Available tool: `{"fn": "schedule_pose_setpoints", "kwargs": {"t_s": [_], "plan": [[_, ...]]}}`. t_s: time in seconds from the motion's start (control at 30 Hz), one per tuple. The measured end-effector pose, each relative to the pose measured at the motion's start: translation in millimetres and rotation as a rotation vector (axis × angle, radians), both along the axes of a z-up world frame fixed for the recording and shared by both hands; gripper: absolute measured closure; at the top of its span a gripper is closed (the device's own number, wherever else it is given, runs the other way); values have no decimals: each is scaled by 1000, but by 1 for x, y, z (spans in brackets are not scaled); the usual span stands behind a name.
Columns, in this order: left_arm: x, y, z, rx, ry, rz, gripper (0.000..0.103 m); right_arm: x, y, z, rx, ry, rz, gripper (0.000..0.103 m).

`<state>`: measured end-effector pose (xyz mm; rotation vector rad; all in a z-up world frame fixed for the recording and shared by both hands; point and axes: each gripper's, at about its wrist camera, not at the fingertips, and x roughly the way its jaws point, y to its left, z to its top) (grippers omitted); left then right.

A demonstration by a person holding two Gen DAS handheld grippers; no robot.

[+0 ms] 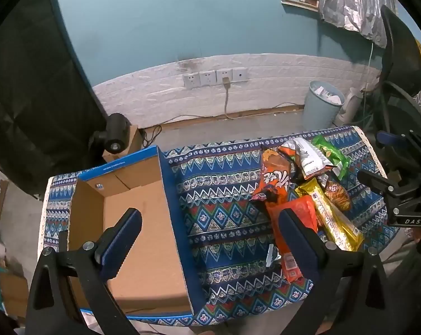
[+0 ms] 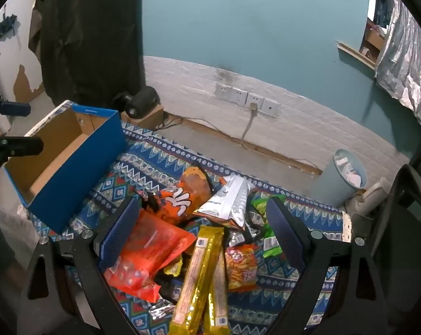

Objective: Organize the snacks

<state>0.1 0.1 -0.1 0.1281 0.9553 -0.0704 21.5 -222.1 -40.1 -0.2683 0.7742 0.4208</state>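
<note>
Both jaws gaped wide and empty: the left gripper [image 1: 210,240] hung beside an open blue cardboard box [image 1: 143,223], the right gripper [image 2: 203,231] above a heap of bright foil snack packets [image 2: 199,223] on the patterned blue tablecloth [image 2: 154,162].

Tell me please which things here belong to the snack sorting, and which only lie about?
For the job: cardboard box, snack pile, left claw, right claw, both open.
Lying about: waste bin, wall sockets, office chair.
</note>
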Motion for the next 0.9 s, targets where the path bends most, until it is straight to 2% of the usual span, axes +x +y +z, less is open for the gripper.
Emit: {"fn": "schedule_pose_setpoints", "kwargs": {"t_s": [0.9], "plan": [[-3,-2,2,-9,-9,-2,4,0,2,-4,-1,11,7,12]]}}
